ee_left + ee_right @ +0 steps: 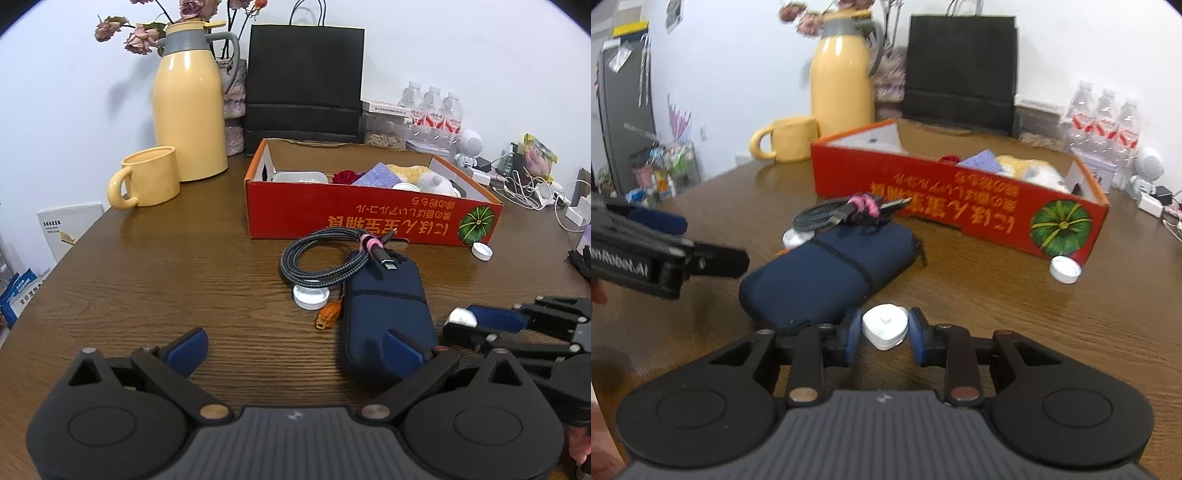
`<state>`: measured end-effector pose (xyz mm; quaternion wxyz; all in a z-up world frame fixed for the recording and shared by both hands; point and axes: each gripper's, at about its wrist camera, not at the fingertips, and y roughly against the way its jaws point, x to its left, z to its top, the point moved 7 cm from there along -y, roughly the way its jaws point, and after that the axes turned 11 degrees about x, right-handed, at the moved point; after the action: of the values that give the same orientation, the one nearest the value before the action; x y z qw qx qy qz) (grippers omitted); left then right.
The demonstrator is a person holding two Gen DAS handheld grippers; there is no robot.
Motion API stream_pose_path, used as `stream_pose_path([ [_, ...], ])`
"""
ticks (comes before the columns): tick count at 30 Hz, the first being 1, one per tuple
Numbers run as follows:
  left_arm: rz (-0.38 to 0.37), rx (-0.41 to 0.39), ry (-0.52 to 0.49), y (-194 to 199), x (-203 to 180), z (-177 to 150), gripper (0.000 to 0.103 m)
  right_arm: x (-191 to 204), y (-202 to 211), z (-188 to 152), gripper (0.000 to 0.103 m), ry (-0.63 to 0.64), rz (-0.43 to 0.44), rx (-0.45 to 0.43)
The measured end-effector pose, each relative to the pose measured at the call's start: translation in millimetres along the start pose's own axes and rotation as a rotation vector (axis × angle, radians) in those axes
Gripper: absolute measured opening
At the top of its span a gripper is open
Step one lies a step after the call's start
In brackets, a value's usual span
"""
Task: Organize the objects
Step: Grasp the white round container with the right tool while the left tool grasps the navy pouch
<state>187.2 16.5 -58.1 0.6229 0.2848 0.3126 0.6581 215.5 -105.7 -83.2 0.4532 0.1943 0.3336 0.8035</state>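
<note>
small white plastic piece, R gripper pinching

Dark wooden table — red box, navy pouch, yellow mug, yellow jug, black bag.

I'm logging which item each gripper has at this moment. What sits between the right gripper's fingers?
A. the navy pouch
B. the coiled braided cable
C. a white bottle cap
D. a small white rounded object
D: in the right wrist view the right gripper has its blue pads closed against a small white rounded object, while the coiled cable lies on the navy pouch further ahead.
</note>
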Motion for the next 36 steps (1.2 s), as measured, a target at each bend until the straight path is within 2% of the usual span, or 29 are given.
stream_pose_path([
  [4,-0.016,0.007,-0.016,-4,-10,3,0.101,-15,11,0,0.028,-0.033,-0.064,-0.056],
  [9,-0.038,0.032,-0.044,-15,-30,7,0.101,-52,19,-6,0.028,-0.105,-0.134,-0.069],
  [15,-0.058,0.068,-0.066,-31,-55,12,0.101,-86,26,-15,0.028,-0.178,-0.176,-0.077],
  [24,-0.05,0.138,-0.068,-59,-76,15,0.1,-99,29,-18,0.028,-0.211,-0.177,-0.09],
  [30,-0.025,0.123,-0.05,-69,-82,25,0.098,-98,30,-17,0.028,-0.205,-0.18,-0.094],
  [31,-0.027,0.122,-0.05,-69,-83,26,0.097,-98,30,-18,0.028,-0.204,-0.179,-0.092],
  [34,-0.009,0.092,-0.069,-68,-89,27,0.084,-98,28,-18,0.028,-0.209,-0.178,-0.085],
  [35,-0.012,0.075,-0.071,-65,-90,26,0.073,-99,28,-18,0.028,-0.21,-0.178,-0.084],
  [36,-0.017,0.063,-0.073,-64,-92,26,0.07,-98,28,-18,0.028,-0.21,-0.178,-0.083],
])
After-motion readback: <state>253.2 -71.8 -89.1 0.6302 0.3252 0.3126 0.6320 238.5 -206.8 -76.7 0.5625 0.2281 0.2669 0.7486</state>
